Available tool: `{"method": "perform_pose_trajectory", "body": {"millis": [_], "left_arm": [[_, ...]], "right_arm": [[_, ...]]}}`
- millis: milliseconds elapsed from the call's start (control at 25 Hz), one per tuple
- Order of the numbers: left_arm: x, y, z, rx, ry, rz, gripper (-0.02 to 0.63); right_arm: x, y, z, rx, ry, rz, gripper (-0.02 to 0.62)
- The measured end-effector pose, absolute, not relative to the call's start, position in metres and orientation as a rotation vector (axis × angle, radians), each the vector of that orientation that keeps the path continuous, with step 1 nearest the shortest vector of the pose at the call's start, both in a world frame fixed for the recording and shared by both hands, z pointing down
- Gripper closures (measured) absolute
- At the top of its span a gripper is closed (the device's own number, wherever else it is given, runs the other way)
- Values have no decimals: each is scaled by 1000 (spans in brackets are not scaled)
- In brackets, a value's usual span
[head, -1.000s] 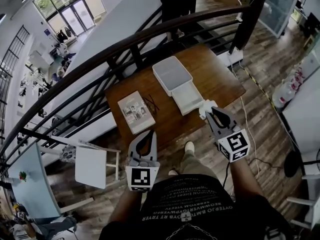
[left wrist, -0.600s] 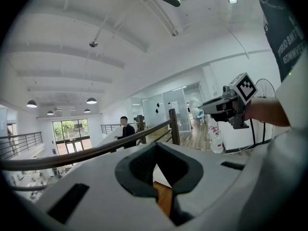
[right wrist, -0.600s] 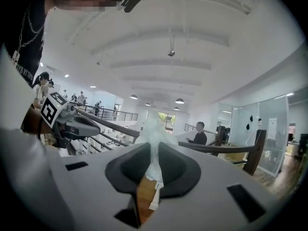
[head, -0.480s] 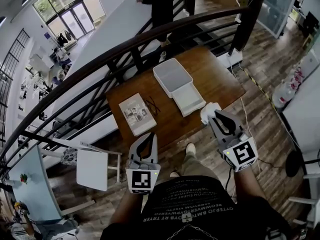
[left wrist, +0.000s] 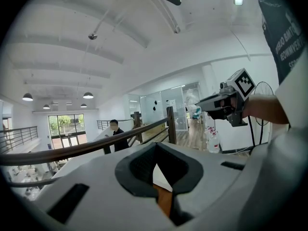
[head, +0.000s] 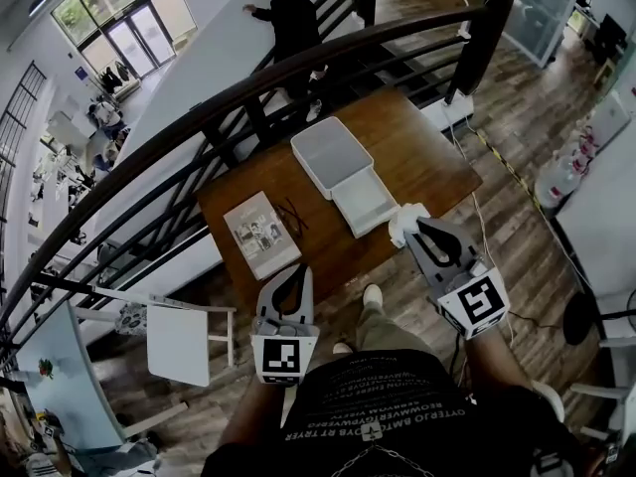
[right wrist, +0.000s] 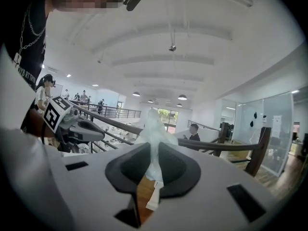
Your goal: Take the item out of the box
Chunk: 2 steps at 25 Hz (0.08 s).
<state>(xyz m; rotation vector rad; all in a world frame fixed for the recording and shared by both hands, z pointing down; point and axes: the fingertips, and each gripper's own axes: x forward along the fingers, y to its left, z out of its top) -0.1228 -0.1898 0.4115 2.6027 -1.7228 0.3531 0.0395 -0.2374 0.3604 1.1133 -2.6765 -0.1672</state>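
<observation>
While just beside the box (head: 363, 199), held white bagged item (head: 400, 222) clamped in right gripper (head: 417, 229) by thin plastic only. Probably risked slipping free. Held left gripper (head: 296, 271) closed, empty, short of box.

A crumpled white plastic-wrapped item (head: 401, 219) sits clamped upright in the right gripper (right wrist: 153, 152), clear of the shallow, open white box (head: 368, 202) and just beside its near corner.
</observation>
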Motion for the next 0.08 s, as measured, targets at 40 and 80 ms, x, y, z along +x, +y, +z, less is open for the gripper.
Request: {"method": "perform_pose_trajectory", "body": {"millis": [40, 80], "left_arm": [[-122, -196, 414, 2604, -1722, 352, 601], [-121, -203, 416, 2607, -1720, 351, 601]], "right_arm": [[40, -244, 362, 1114, -2679, -166, 549], [41, -250, 364, 1114, -2682, -164, 549]]}}
